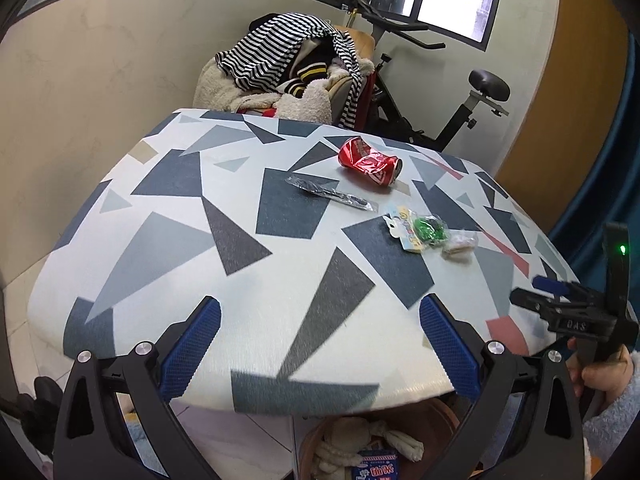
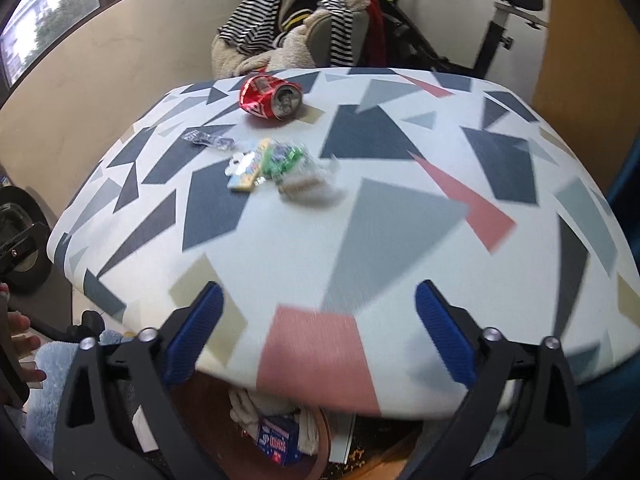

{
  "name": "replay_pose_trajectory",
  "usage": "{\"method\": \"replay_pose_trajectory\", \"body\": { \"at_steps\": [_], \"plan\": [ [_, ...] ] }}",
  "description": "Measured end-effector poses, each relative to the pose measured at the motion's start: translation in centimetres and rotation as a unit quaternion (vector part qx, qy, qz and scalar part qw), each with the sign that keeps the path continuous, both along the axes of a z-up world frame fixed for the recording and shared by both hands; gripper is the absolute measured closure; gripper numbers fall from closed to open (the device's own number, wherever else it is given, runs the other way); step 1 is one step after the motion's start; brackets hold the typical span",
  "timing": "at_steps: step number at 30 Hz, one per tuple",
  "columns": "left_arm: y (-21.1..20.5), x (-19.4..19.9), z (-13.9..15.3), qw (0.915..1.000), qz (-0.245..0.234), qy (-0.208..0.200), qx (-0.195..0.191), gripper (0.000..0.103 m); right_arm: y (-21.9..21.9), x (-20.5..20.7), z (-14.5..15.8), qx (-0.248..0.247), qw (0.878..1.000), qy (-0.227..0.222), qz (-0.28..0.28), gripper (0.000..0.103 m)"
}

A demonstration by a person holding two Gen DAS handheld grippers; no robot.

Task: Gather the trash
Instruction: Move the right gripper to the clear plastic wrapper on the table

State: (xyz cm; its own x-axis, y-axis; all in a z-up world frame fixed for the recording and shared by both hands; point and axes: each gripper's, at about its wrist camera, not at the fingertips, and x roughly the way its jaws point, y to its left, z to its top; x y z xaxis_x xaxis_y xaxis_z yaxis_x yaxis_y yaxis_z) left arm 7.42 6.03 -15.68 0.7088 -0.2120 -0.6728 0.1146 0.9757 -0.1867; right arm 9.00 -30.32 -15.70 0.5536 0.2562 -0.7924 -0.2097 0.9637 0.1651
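A crushed red can [image 1: 370,162] [image 2: 270,96] lies on its side on the patterned table [image 1: 248,280] [image 2: 400,240]. Nearer lie a clear wrapper with a dark utensil [image 1: 332,193] [image 2: 208,140], a colourful packet with green contents [image 1: 418,230] [image 2: 266,162] and a small clear wrapper [image 1: 460,245] [image 2: 308,190]. My left gripper [image 1: 320,328] is open and empty above the table's near edge. My right gripper [image 2: 318,320] is open and empty too, and it also shows in the left wrist view [image 1: 560,304] at the right.
A brown bin [image 1: 384,444] [image 2: 288,436] with tissue and a printed box stands on the floor under the table's near edge. Behind the table stand a chair piled with striped clothes [image 1: 288,68] [image 2: 288,20] and an exercise bike [image 1: 448,92].
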Motion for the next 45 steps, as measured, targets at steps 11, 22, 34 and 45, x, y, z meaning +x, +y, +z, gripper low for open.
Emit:
{"method": "replay_pose_trajectory", "body": {
  "at_steps": [11, 22, 34, 45],
  "plan": [
    [0.3, 3.7, -1.7, 0.9990, -0.003, 0.037, -0.025, 0.006, 2.0, 8.8, -2.1, -0.016, 0.999, 0.012, 0.048, 0.033],
    [-0.4, 5.2, -2.2, 0.9990, -0.002, 0.045, 0.002, 0.006, 2.3, 10.9, -3.7, 0.019, 0.997, 0.012, 0.070, 0.061],
    [0.3, 10.6, -1.3, 0.9949, 0.000, 0.067, -0.075, 0.030, 0.5, 8.7, -1.3, 0.045, 0.998, -0.035, 0.025, 0.068],
    [-3.0, 25.2, -3.0, 0.9519, -0.025, 0.141, -0.271, 0.049, -2.6, 8.1, -0.6, 0.065, 0.997, -0.034, -0.006, 0.068]
  ]
}}
